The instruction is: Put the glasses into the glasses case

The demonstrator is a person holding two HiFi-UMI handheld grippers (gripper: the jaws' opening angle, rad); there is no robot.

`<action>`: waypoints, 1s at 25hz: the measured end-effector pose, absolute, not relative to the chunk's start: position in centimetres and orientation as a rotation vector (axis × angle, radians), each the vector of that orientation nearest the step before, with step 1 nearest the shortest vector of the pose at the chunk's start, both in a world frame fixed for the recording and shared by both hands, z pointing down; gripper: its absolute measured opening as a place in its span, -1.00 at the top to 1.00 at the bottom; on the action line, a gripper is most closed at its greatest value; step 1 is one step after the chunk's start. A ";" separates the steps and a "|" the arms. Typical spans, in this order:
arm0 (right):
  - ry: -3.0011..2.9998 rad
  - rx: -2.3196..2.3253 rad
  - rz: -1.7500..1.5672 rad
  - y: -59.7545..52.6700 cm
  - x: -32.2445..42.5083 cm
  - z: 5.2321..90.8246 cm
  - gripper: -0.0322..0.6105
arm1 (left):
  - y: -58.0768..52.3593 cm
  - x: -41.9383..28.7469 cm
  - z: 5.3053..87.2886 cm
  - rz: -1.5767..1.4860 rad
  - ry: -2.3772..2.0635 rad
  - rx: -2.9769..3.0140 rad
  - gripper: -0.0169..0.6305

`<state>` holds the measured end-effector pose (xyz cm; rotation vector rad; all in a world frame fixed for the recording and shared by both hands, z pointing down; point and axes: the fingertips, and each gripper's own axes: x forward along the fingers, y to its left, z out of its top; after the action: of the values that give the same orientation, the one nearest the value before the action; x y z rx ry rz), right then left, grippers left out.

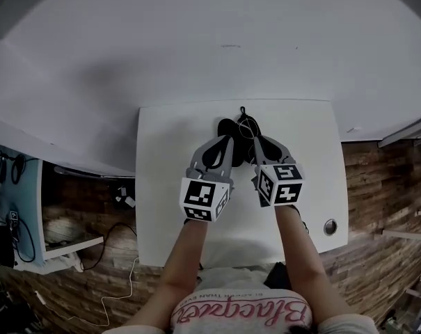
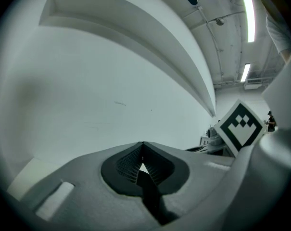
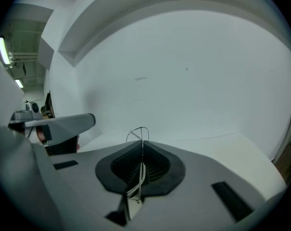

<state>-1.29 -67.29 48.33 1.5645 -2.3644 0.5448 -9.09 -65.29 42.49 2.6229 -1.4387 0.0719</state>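
Fingers (image 3: 157, 167) of right gripper (image 3: 142, 147) pinch glasses (image 3: 137, 133) wire; left gripper (image 2: 143, 147) clamps glasses case (image 1: 226, 126) edge. Steady case, feed frame slowly.

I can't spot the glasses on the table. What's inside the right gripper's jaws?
The right gripper is shut on the glasses: a thin wire frame runs between its jaws, with one loop poking past the tips. The jaws cover the rest, so no lenses can be seen.
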 end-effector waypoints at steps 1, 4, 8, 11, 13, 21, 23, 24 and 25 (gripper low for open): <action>-2.342 1.565 0.557 -67.9 -1.3 49.1 0.86 | -65.7 -9.1 43.0 0.082 -1.431 2.625 0.93; -2.275 1.558 0.577 -69.6 -1.3 51.4 0.86 | -66.7 -9.1 44.5 0.108 -1.411 2.621 0.93; -2.181 1.570 0.610 -71.0 -0.9 54.1 0.86 | -67.3 -9.3 45.8 0.114 -1.395 2.604 0.93; -2.104 1.582 0.648 -71.8 -0.4 56.0 0.86 | -67.7 -9.3 46.6 0.120 -1.383 2.600 0.93; -2.062 1.585 0.652 -72.0 -0.1 57.0 0.86 | -67.9 -9.3 46.9 0.115 -1.374 2.593 0.93; -1.972 1.549 0.555 -72.8 -0.1 59.1 0.86 | -68.6 -9.5 48.0 0.079 -1.360 2.562 0.93; -1.953 1.556 0.528 -73.0 0.1 59.2 0.85 | -68.8 -9.6 48.2 0.085 -1.361 2.555 0.93; -1.946 1.559 0.514 -73.0 0.1 59.1 0.85 | -68.8 -9.7 48.3 0.087 -1.362 2.552 0.93; -1.942 1.560 0.503 -72.9 0.1 59.0 0.85 | -68.7 -9.9 48.3 0.087 -1.363 2.549 0.93</action>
<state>0.11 -72.94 59.00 1.5603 -1.9418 0.5030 -9.85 -68.74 48.31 2.5491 -1.3632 0.0870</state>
